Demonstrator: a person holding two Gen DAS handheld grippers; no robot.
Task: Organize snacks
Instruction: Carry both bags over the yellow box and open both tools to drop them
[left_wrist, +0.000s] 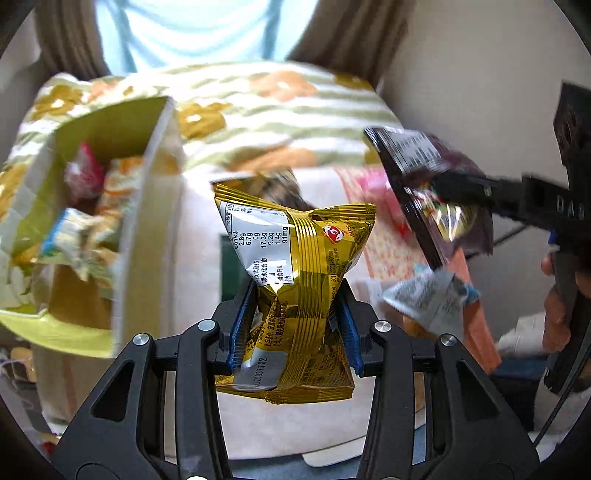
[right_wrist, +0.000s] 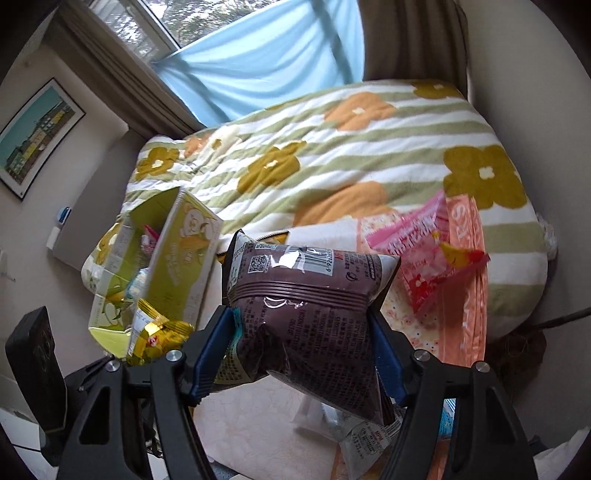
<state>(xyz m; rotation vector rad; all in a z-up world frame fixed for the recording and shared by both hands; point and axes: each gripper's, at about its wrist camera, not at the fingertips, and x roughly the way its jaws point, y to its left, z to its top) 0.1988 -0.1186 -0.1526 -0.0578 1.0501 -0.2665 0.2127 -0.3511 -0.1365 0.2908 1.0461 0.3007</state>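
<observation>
Left wrist view: the left gripper (left_wrist: 295, 332) was clenched on a gold snack packet (left_wrist: 295, 280), its blue pads pinching the packet's waist so that the foil bulged above and below. Just beyond and to the left stood an open yellow-green carton (left_wrist: 147, 236), tilted, with several small wrapped snacks (left_wrist: 85, 177) inside. At right the right gripper (left_wrist: 452, 184) appeared side-on, holding a dark brown packet (left_wrist: 410, 162); part of a hand (left_wrist: 557, 310) showed at the edge. A pale blue-grey packet (left_wrist: 432, 299) lay below it on a pink-patterned bag (left_wrist: 391, 251).

Right wrist view: the right gripper (right_wrist: 303, 343) grasped the dark brown packet (right_wrist: 306, 310) between its blue pads, the packet held clear of the bed. To the left, the gold snack packet (right_wrist: 159, 332) showed near the carton's (right_wrist: 184, 258) open end. A pink and red packet (right_wrist: 428, 254) rested on the patterned bag (right_wrist: 461, 295). Farther off lay a striped floral blanket (right_wrist: 332, 147), then a light blue curtain (right_wrist: 266, 66) and window.
</observation>
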